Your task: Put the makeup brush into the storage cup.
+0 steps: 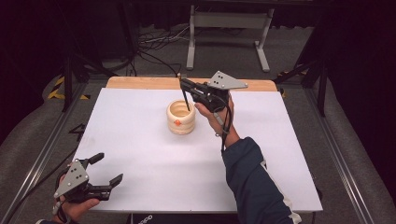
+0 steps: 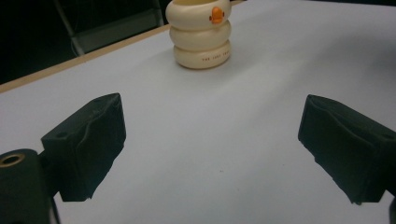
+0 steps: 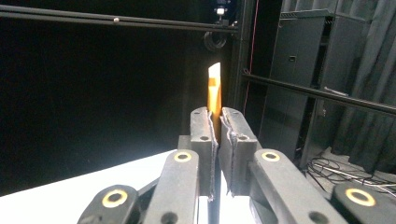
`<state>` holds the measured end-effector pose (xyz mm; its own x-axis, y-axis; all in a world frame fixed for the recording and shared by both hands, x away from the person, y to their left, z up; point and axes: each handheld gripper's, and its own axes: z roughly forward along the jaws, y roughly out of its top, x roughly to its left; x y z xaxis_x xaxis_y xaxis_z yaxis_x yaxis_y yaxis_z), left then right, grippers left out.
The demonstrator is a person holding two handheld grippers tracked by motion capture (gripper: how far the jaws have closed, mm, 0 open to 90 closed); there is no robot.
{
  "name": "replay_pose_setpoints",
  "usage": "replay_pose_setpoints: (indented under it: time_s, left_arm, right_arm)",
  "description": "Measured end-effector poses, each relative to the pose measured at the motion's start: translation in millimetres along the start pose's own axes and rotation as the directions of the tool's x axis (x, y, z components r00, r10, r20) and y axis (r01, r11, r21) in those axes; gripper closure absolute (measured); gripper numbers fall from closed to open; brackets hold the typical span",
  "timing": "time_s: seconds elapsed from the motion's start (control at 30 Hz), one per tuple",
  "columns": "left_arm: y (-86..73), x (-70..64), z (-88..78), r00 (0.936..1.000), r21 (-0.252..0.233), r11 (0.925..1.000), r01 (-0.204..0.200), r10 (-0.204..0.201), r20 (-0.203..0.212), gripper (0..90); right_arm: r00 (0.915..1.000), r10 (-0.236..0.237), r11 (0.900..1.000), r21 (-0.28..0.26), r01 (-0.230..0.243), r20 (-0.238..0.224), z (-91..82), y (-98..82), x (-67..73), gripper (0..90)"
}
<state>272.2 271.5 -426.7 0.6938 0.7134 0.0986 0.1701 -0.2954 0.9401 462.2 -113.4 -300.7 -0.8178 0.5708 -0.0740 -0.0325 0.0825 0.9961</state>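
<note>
A cream ringed cup [image 1: 181, 116] with an orange mark on its side stands upright near the middle of the white tabletop [image 1: 140, 158]. My right gripper [image 1: 184, 85] hovers just above and behind it, shut on a thin pen-like stick [image 1: 187, 100] whose dark lower end dips into the cup's mouth. In the right gripper view the stick's orange, white-tipped upper end [image 3: 214, 88] rises between the closed jaws of the right gripper [image 3: 218, 116]. My left gripper [image 1: 109, 167] rests open near the table's front left corner. In the left gripper view the left gripper [image 2: 210, 149] holds nothing, and the cup [image 2: 201, 35] stands far ahead.
A wooden strip [image 1: 140, 82] borders the table's far edge. Beyond it a grey metal stand [image 1: 229, 21] and loose cables [image 1: 154, 42] sit on the floor. A person's dark sleeve [image 1: 250, 177] crosses the table's right front.
</note>
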Motion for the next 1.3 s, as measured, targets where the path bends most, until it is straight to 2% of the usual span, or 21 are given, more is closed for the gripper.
replay_pose_setpoints:
  time_s: [0.13, 0.3, 0.67, 1.3]
  left_arm:
    - [0.8, -1.5, -2.7, 1.0000, -0.031, 0.9995, 0.001, -0.001, -0.002, 8.1]
    - [1.6, -2.5, -3.2, 1.0000, -0.033, 0.9994, -0.007, 0.007, 0.004, 7.8]
    - [1.3, -3.0, -4.2, 0.9999, -0.062, 0.9981, 0.006, -0.006, 0.013, 7.5]
    - [1.6, -2.9, -5.1, 0.9998, -0.059, 0.9983, 0.002, 0.000, 0.021, 7.5]
  right_arm:
    - [0.9999, 0.010, 1.000, -0.002, -0.010, 0.002, 6.8, -3.6, -2.5, 84.8]
    - [0.9997, 0.023, 1.000, -0.001, -0.023, 0.006, 11.8, -9.0, -5.4, 84.8]
    - [0.9976, 0.061, 0.998, -0.002, -0.061, 0.033, 21.0, -20.2, -15.5, 84.8]
    - [0.9928, 0.105, 0.994, 0.002, -0.106, 0.057, 31.5, -42.6, -24.2, 84.7]
